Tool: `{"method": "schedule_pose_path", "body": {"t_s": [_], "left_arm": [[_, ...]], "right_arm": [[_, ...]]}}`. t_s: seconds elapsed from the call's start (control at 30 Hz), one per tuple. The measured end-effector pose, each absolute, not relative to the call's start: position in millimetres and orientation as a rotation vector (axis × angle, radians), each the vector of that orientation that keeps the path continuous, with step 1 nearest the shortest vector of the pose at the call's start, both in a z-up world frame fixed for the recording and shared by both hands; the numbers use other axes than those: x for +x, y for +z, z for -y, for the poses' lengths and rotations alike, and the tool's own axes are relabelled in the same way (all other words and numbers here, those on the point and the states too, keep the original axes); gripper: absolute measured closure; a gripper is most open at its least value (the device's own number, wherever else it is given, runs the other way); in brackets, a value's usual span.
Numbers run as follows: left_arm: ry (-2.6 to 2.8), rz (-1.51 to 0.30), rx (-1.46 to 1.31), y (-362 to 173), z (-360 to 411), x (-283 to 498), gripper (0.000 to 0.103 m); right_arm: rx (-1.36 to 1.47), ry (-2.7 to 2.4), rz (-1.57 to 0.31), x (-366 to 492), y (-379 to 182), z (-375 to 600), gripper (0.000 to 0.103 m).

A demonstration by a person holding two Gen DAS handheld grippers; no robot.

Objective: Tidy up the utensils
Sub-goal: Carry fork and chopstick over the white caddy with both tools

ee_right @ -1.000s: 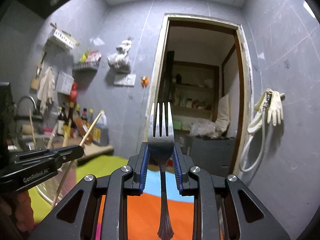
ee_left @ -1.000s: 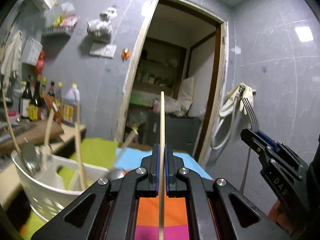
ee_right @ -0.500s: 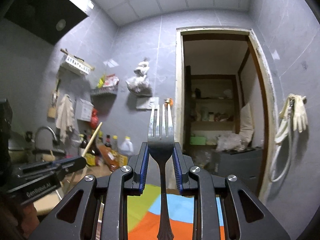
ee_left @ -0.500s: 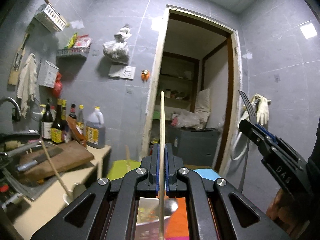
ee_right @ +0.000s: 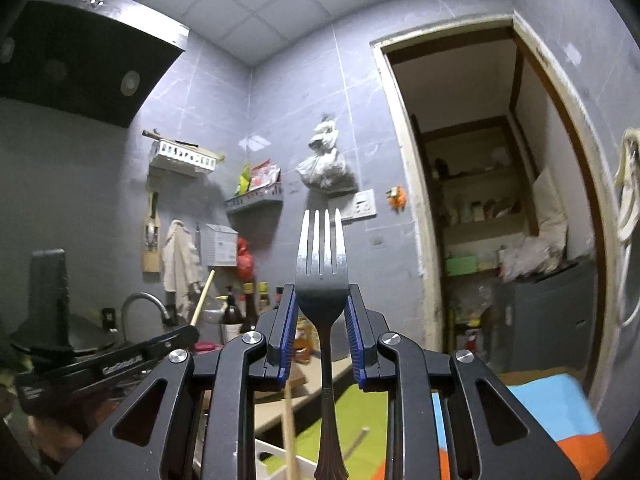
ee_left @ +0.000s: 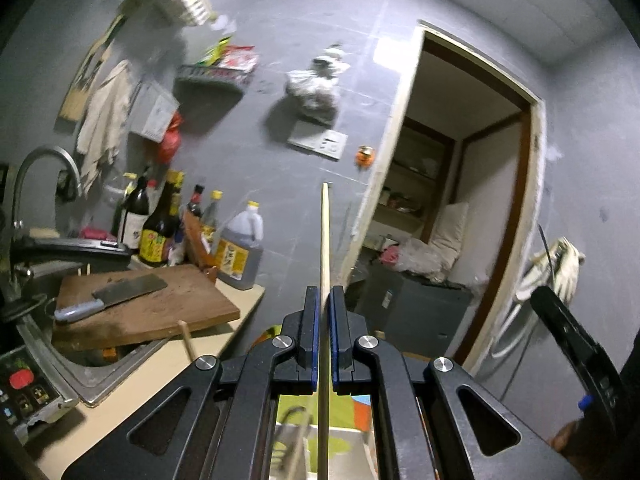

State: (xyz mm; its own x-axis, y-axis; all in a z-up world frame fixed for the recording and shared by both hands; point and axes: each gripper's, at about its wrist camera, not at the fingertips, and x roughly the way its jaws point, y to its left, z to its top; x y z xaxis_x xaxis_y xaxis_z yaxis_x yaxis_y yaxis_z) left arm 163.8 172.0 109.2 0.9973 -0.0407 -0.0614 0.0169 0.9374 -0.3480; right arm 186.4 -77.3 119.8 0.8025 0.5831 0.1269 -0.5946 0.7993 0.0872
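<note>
Since the earlier frame, both grippers have been raised and swung toward the counter. In the left wrist view, a chopstick (ee_left: 325, 240) is clamped upright in the left gripper (ee_left: 324, 320), above a cutting board (ee_left: 168, 312). In the right wrist view, a fork (ee_right: 322, 280) is pinched, tines up, in the right gripper (ee_right: 322, 320).

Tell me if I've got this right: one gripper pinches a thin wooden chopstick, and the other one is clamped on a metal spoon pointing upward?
Nearly. The left gripper does pinch a thin wooden chopstick, but the right gripper is clamped on a metal fork, not a spoon; the right wrist view shows its four tines pointing upward.
</note>
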Motion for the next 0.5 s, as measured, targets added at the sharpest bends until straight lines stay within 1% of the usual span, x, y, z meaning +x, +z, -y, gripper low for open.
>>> {"method": "schedule_pose_path", "body": {"t_s": [0.17, 0.5], "left_arm": [[-0.013, -0.06, -0.395, 100.2, -186.2, 172.7, 0.1], [0.045, -0.022, -0.379, 85.0, -182.7, 189.6, 0.1]], "right_arm": [[0.161, 0.663, 0.059, 203.4, 106.3, 66.6, 0.082], [0.173, 0.658, 0.015, 223.4, 85.2, 52.2, 0.082]]}}
